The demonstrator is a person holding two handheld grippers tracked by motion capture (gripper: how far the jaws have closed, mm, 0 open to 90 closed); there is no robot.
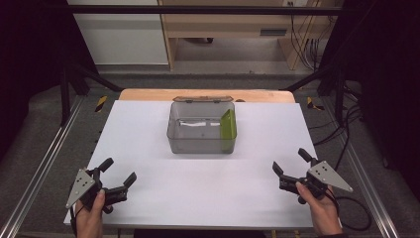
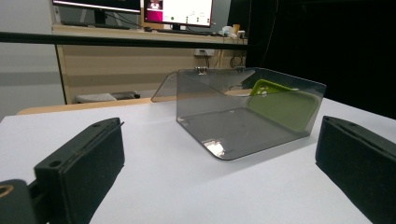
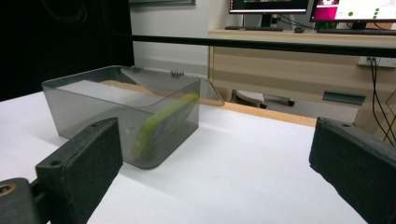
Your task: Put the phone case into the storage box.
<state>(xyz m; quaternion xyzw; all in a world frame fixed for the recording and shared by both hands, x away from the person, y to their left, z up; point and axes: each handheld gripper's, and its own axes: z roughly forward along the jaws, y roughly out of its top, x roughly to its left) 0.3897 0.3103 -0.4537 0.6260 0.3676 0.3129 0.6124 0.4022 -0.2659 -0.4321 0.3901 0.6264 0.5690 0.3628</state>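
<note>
While both grippers rest low at the near edge of the table [image 1: 148, 198], the smoky grey box [image 1: 200, 141] stands well apart from them, toward the far middle of the white, matte tabletop; it is a rectangular, see-through plastic container with rounded lower corners and thin, glossy walls, and its hinged lid [image 1: 202, 98] lies folded back behind it on two small metal hinges. Inside, a flat green piece [image 1: 228, 124] with rounded corners leans upright against the box's right-hand wall; in the left gripper view it shows as a dull lime slab [image 2: 285, 105] behind the tinted wall of the box [image 2: 243, 121], and in the right gripper view it tilts against the near wall [image 3: 163, 123] of the box [image 3: 121, 107], blurred by the plastic.

The left gripper [image 1: 118, 172], held in a hand [image 1: 90, 218] at the near left corner, has its two black, blocky jaws spread wide with nothing between them; the jaw faces look padded and slightly rough. The right gripper [image 1: 292, 162], held in the other hand [image 1: 322, 210] near the right edge, likewise has its jaws wide apart and holds nothing; a grey three-cornered plate with small holes sits on top of each, and a black cable [image 1: 354, 218] loops away from the right one.
</note>
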